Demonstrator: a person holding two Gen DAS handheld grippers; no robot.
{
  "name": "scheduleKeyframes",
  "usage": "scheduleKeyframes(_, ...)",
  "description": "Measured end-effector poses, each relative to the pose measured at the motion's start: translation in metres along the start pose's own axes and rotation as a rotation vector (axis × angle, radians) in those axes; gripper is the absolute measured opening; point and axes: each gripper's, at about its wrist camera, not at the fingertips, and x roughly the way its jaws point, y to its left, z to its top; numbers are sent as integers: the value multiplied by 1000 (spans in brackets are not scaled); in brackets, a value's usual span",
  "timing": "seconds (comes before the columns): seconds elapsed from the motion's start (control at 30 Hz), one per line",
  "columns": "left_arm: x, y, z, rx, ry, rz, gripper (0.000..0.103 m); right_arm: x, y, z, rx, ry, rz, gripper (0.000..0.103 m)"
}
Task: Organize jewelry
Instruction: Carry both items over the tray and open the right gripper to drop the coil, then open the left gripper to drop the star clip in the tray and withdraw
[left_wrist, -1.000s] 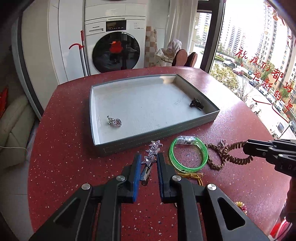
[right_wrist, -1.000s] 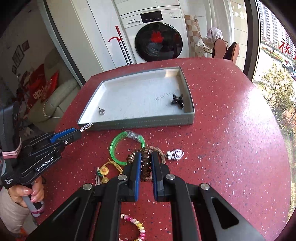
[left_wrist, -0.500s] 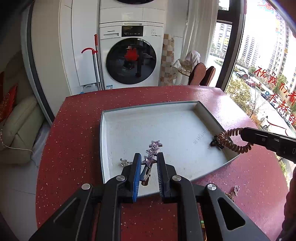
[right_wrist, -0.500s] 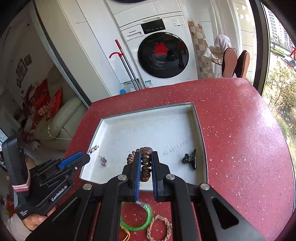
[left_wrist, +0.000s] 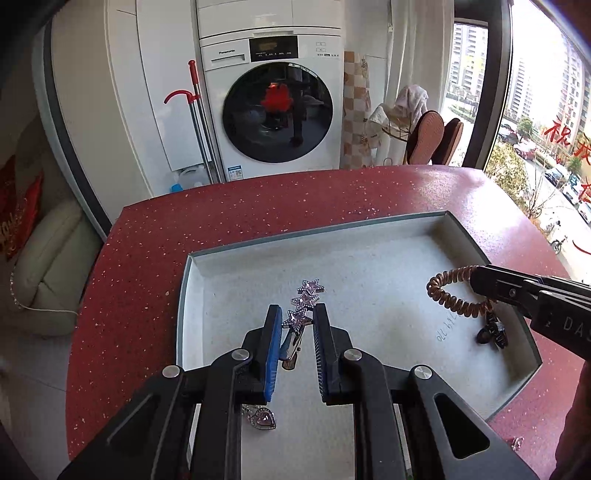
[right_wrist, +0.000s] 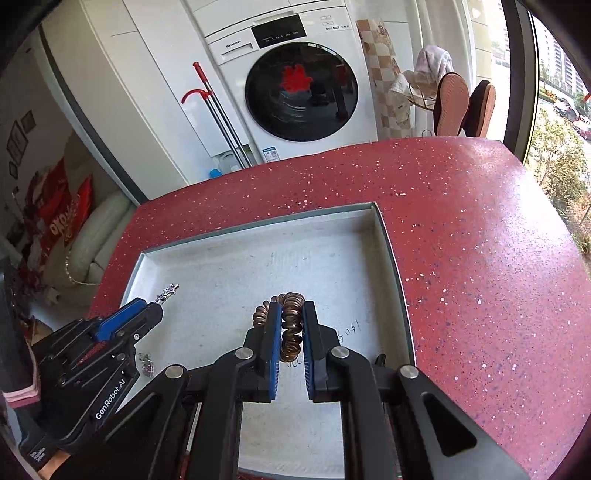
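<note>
Red speckled table (right_wrist: 480, 258): carries shallow grey tray (left_wrist: 186, 295), which sits w/ one corner toward the window side.

Tray interior: handwriting on floor near R side. Both grippers are over the tray.

L gripper (left_wrist: 295, 332): jaws narrowed onto star hair clip (left_wrist: 304, 301), pinching its lower end between blue pads; three rhinestone stars project fwd beyond the fingertips, above tray floor at centre-left. In the R wrist view the same clip tip (right_wrist: 168, 291) shows past the L gripper's nose (right_wrist: 147, 310).

R gripper (right_wrist: 290, 332): jaws clamped on brown spiral hair tie (right_wrist: 290, 317); coil loop stands up between and ahead of the pads. In the L wrist view the tie (left_wrist: 450, 291) hangs from the gripper over tray's R portion.

Loose items in tray: dark small clip (left_wrist: 491, 332) on floor below the hanging tie, near R wall – contact w/ tie unclear, view partly blocked. Heart-shaped pendant (left_wrist: 260, 421) on floor near front-left, partly hidden under L gripper.
</note>
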Motion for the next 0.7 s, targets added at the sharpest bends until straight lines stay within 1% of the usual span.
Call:
scheduleKeyframes(0.17,20,-4,-9,12,45,15,35,13,-5,-7,8,27,-13,12)
scheduleKeyframes(0.3,23,-10,-14,52,44,42,35,17,-4,-12,-11,41,-38,12)
scheduleKeyframes(0.47,31,-12,-16,74,74,55,35,22,-1,-18,-31,67,-68,13)
scheduleKeyframes(0.53,33,-12,-17,71,85,60,35,23,-3,-18,-31,79,-74,22)
scheduleKeyframes(0.6,33,-12,-18,71,91,63,35,22,-5,-19,-20,78,-73,52)
scheduleKeyframes(0.63,33,-12,-18,72,92,64,35,20,-5,-18,-14,71,-69,56)
scheduleKeyframes(0.7,33,-12,-19,74,95,64,35,16,-4,-17,-6,58,-52,57)
